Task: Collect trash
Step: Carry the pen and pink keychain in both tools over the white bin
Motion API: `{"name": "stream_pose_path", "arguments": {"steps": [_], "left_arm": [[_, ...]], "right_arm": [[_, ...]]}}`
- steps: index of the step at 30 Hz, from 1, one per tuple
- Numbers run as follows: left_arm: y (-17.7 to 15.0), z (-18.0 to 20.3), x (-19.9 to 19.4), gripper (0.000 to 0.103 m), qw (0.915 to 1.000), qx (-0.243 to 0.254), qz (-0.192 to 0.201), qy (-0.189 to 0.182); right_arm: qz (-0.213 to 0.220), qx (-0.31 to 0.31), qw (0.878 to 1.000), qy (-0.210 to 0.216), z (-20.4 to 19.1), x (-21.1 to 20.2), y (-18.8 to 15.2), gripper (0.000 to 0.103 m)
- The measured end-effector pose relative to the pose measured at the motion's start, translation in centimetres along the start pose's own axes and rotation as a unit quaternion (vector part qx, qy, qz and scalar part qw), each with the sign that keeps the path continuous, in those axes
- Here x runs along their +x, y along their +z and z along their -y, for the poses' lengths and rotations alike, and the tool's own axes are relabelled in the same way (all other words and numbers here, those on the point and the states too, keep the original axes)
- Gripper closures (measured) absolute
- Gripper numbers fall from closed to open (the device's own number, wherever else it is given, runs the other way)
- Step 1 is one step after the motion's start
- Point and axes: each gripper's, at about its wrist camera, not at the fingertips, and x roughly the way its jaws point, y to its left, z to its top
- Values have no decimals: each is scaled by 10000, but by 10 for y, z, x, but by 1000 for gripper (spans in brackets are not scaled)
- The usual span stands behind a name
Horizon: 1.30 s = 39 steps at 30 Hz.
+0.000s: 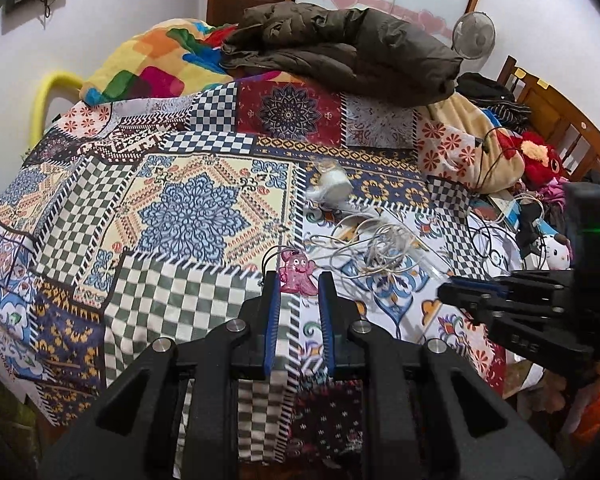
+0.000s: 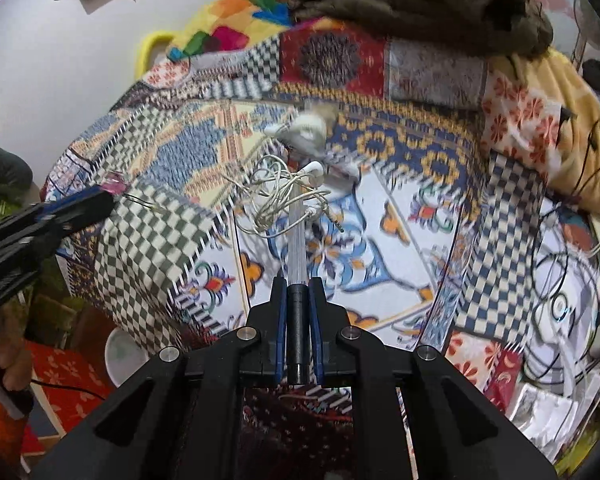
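We hold two pieces of trash above the bed. The pink octopus-shaped charm, flat and translucent with a thin dark cord loop, sits at the fingertips of the left gripper; its jaws stand narrow, and the right wrist view shows the charm projecting from the closed tips. The right gripper is clamped on a pen-like stick with a black end and a clear ribbed shaft pointing forward.

We judge the collection as partly done: two items are picked up, none is deposited, and no bin is identifiable in either view.

Items remaining on the patchwork bedspread are a tangle of white earphone cable and, just beyond it, a crumpled white wrapper, blurred. A brown padded jacket, soft toys and black cables lie further out.
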Motion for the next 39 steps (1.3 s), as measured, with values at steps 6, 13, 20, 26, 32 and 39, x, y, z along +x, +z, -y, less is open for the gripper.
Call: {"name": "stream_pose_path", "arguments": {"steps": [6,13,20,26,32,39], "left_arm": [[-12,9,5,85,9998,60,-157,-46],[-15,15,3,85,9998,33,-161,-61],[-20,15,-22,85,10000,-39,-25,-40],[-24,10,-67,85,9996,-69,275,58],[-36,-6,-124,85,9975,-194,649,186],[-65,-35,-193,85,9932,-299,1026,469]], "right_arm": [[-531,59,9986,-36,13,18,-20,93],[-728,-94,9971,-215,15,9,-45,93],[-381,70,9990,-202,15,-24,-48,93],[239,-58,9993,-273,-10,-71,-36,93],[850,-359,9954,-252,-53,-116,-29,93],[1249,-713,9896,2,-109,-144,-34,93]]}}
